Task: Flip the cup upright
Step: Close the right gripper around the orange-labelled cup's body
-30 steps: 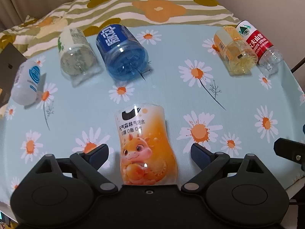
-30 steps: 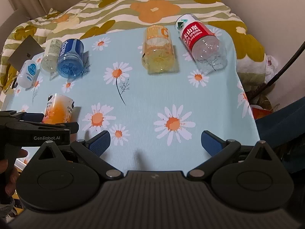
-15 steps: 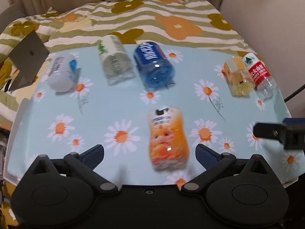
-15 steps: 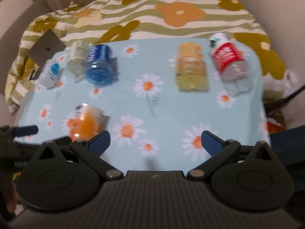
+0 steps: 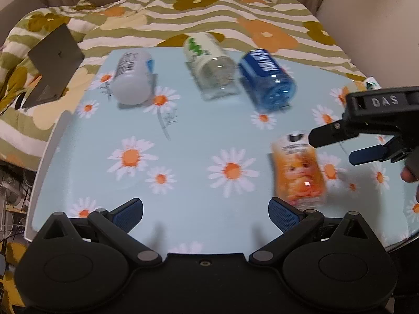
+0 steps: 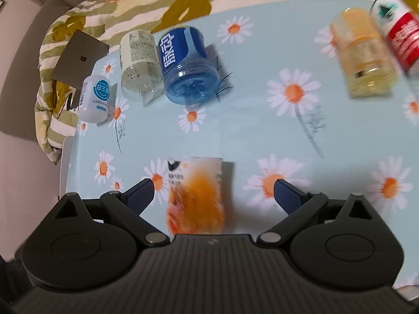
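An orange cup (image 5: pixel 298 168) with a cartoon dragon label lies on its side on the daisy-print table (image 5: pixel 183 157). In the right wrist view the orange cup (image 6: pixel 195 196) lies between my right gripper's open fingers, and the right gripper (image 6: pixel 213 192) is empty. My left gripper (image 5: pixel 205 213) is open and empty, left of the cup. In the left wrist view the right gripper (image 5: pixel 337 145) reaches in from the right, just above the cup's far end.
Cut bottle cups lie on their sides at the back: white (image 5: pixel 132 78), clear (image 5: pixel 210 72), blue (image 5: pixel 267 81), yellow (image 6: pixel 362 55) and red-labelled (image 6: pixel 398 28). A laptop (image 5: pixel 53 62) rests on the striped flowered bedding (image 5: pixel 235 18) behind. The table's left edge (image 5: pixel 45 151) is near.
My left gripper has pulled back and swung left, away from the orange cup. My right gripper has moved in to the left and now straddles the cup.
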Demonstrator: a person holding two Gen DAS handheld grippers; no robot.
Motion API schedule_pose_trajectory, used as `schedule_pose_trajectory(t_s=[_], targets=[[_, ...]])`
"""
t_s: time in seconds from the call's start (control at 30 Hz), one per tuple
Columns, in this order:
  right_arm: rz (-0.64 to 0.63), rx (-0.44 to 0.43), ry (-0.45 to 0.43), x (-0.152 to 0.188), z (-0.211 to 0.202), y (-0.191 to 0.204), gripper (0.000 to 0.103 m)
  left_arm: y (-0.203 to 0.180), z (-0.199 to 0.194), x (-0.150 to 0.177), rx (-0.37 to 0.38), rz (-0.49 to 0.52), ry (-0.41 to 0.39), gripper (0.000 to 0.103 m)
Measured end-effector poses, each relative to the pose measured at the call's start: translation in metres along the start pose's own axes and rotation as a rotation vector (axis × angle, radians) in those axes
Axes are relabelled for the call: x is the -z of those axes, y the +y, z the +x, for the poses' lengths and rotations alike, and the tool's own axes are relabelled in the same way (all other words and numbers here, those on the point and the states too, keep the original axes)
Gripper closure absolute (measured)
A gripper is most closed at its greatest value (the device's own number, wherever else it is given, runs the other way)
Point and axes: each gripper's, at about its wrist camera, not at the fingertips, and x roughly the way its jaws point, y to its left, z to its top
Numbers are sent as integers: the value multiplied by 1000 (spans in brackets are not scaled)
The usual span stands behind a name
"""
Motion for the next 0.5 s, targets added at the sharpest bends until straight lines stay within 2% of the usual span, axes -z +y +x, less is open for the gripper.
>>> schedule_pose_trajectory(t_s=[0.17, 0.33, 0.37, 0.5], targets=[[19, -8, 48, -10, 24, 9, 0, 25, 5, 1, -19, -30, 12, 0], [11, 5, 91, -11, 40, 15, 23, 41, 8, 2, -23, -60, 19, 0], [13, 5, 97, -10, 41, 15, 32, 43, 8, 2, -22, -63, 21, 0], [19, -2, 105, -10, 45, 14, 35, 47, 8, 2, -22, -64, 20, 0]])
